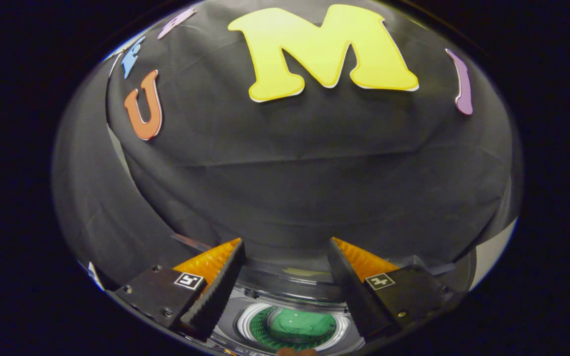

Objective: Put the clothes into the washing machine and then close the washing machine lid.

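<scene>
— What sort of place is this?

— A recording booth, made up as a small laundry corner. A black cloth wall (pixel 314 168) hangs creased right behind the washing machine (pixel 290 291).

— And what marks it as laundry?

— The machine itself, a top-loader seen from above. Its round drum opening (pixel 292 329) lies in the middle of the top, with something green (pixel 302 325) inside. The gripper (pixel 286 284) hovers over the machine, fingers spread apart and holding nothing.

— Anything beside the machine?

— A pale strip (pixel 493 252) beyond the cloth's edge, to one side; what it is, I cannot tell.
</scene>
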